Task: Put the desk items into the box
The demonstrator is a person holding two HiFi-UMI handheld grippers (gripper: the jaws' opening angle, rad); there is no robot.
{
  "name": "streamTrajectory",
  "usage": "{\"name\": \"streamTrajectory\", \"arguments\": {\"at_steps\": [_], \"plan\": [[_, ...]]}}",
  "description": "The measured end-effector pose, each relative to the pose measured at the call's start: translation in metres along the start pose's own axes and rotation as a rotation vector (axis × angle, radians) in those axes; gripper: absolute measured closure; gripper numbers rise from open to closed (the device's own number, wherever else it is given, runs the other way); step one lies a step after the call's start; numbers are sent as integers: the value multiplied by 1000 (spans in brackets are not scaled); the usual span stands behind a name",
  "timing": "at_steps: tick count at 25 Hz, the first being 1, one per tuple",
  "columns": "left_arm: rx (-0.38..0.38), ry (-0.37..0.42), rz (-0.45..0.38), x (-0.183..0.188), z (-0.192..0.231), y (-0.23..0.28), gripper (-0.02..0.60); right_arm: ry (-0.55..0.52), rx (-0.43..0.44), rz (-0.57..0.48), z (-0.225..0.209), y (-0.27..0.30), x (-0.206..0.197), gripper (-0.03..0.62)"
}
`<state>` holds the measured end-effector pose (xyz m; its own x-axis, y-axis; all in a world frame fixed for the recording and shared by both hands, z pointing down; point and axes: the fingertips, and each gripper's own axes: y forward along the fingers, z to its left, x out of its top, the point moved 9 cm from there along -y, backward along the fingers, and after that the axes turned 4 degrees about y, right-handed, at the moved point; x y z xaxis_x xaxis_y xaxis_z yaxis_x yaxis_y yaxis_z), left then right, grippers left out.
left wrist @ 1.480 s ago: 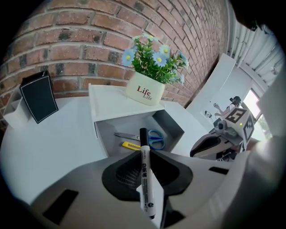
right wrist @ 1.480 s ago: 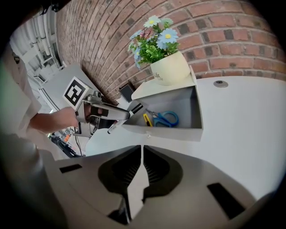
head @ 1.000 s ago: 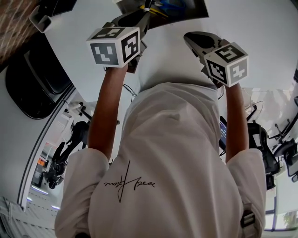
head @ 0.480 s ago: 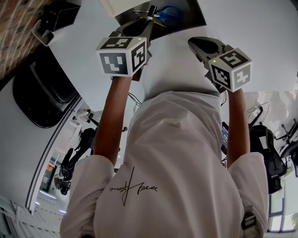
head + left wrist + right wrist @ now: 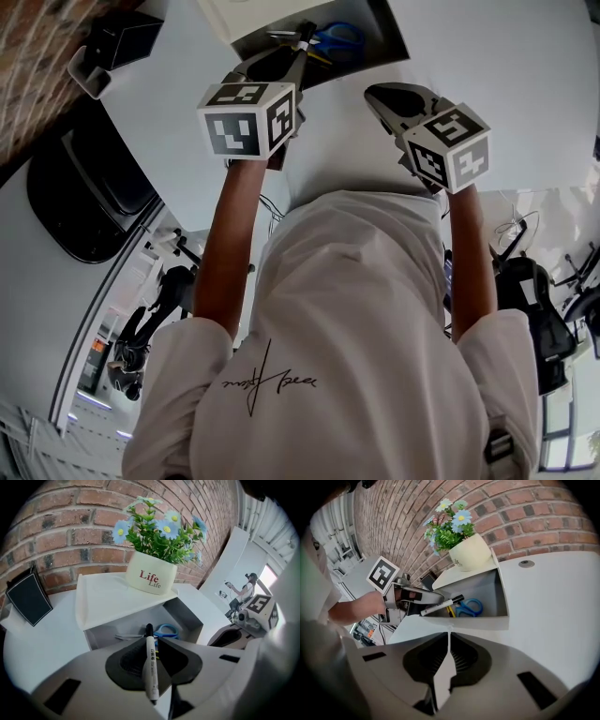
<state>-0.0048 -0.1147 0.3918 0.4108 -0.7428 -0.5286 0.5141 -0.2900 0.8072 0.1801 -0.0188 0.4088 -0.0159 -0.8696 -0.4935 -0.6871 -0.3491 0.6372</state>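
My left gripper (image 5: 151,641) is shut on a white marker (image 5: 150,667) with a black cap, which points into the open white box (image 5: 187,613). In the right gripper view the marker (image 5: 440,605) hangs over the box's near left corner, held by the left gripper (image 5: 433,603). Blue-handled scissors (image 5: 468,607) and a yellow item lie inside the box (image 5: 502,592). My right gripper (image 5: 449,637) hovers over the white desk in front of the box, shut with nothing in it. The head view shows the left gripper (image 5: 298,47) at the box and the right gripper (image 5: 380,94) beside it.
A cream flower pot (image 5: 151,576) stands on the box's raised lid (image 5: 108,599), against the brick wall. A black card stand (image 5: 29,597) sits left of the box. A round desk grommet (image 5: 526,564) lies right of the box. A black chair (image 5: 80,187) stands by the desk.
The head view has shifted a little, so more of the box and scissors shows. Both grippers keep their places, and the marker stays in the left one.
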Motion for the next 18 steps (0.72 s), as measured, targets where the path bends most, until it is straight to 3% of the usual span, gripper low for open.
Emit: {"name": "streamTrajectory", "arguments": {"at_steps": [3, 11, 18], "plan": [[-1, -54, -20, 0, 6, -2, 515, -20, -9, 1, 5, 4, 3, 557], [-25, -97, -47, -3, 5, -10, 514, -43, -14, -19, 18, 4, 9, 557], [-49, -93, -66, -5, 2, -20, 514, -45, -23, -36, 23, -1, 11, 557]]}}
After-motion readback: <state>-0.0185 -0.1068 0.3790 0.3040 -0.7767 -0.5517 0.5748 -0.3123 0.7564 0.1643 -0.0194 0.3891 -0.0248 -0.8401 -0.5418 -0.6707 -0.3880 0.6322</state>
